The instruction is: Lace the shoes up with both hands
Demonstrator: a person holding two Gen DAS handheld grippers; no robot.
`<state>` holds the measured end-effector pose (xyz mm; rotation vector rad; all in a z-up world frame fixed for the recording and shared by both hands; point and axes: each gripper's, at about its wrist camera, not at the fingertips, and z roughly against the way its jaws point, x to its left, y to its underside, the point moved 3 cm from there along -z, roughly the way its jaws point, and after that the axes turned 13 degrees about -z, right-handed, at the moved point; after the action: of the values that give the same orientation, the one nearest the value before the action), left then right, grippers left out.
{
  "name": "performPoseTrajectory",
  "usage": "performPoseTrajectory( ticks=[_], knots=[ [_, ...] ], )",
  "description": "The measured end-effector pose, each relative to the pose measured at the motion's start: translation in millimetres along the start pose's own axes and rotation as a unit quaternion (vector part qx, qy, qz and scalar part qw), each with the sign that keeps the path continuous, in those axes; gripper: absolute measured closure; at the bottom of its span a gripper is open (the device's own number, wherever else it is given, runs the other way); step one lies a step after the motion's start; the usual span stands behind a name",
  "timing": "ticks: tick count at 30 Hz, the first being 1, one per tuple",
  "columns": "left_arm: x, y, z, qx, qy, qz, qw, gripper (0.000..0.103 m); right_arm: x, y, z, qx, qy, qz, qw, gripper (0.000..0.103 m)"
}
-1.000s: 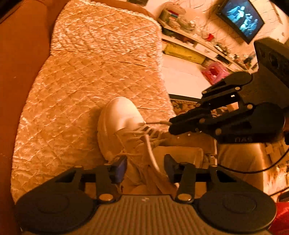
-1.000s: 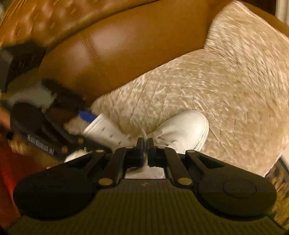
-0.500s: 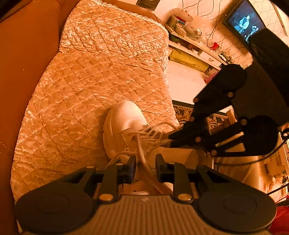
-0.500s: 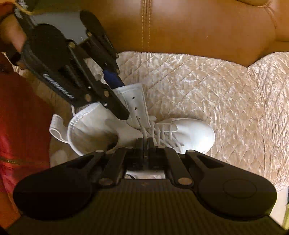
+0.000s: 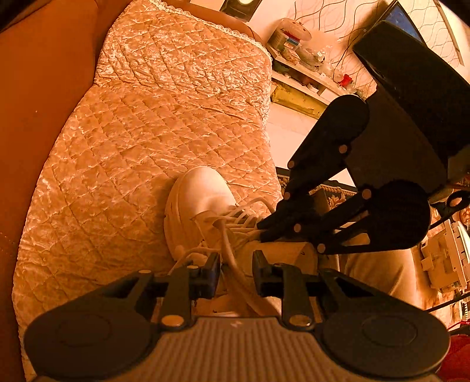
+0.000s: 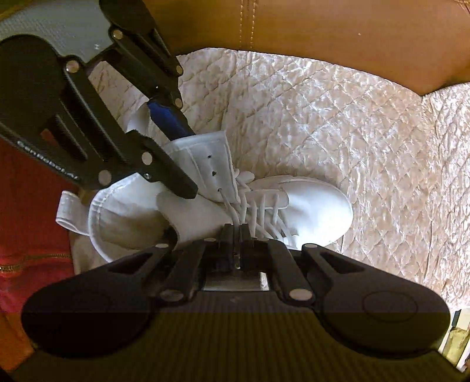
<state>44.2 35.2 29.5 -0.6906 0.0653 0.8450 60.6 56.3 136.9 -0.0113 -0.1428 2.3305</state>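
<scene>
A white high-top shoe (image 5: 202, 199) lies on a quilted sofa cover, toe pointing away from me; it also shows in the right wrist view (image 6: 311, 202). My left gripper (image 5: 236, 271) is open, its fingers either side of a loose white lace (image 5: 232, 261) and the shoe's upper flap. In the right wrist view the left gripper (image 6: 179, 158) straddles the eyelet flap (image 6: 205, 164). My right gripper (image 6: 237, 235) is shut on a white lace (image 6: 232, 213) coming from the eyelets; it also shows in the left wrist view (image 5: 263, 230), at the shoe's laces.
A quilted velvet cover (image 5: 152, 123) lies over a brown leather sofa (image 6: 323, 32). A shelf with clutter (image 5: 302, 67) and a wall TV (image 5: 402, 20) are beyond the sofa's right edge. Red cloth (image 6: 26, 211) is beside the shoe's opening.
My left gripper's fingers have opened a little wider again around the lace. My right gripper has swung over the shoe and stays shut on the lace at the eyelets.
</scene>
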Motion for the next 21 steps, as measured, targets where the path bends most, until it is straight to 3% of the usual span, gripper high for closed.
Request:
performPoseTrajectory(
  ticks=[11, 16, 21],
  knots=[
    [2.5, 0.9, 5.3, -0.012, 0.016, 0.0, 0.9998, 0.074, 2.2, 4.9, 5.5, -0.017, -0.029, 0.073, 0.997, 0.097],
    [-4.0, -2.2, 7.2, -0.021, 0.02, -0.014, 0.9995, 0.067, 11.0, 4.9, 4.6, -0.033, -0.024, 0.128, 0.991, 0.097],
    [-9.9, -3.9, 6.5, -0.02, 0.019, -0.028, 0.9992, 0.065, 11.4, -2.3, -7.3, -0.022, -0.025, 0.128, 0.991, 0.097]
  ],
)
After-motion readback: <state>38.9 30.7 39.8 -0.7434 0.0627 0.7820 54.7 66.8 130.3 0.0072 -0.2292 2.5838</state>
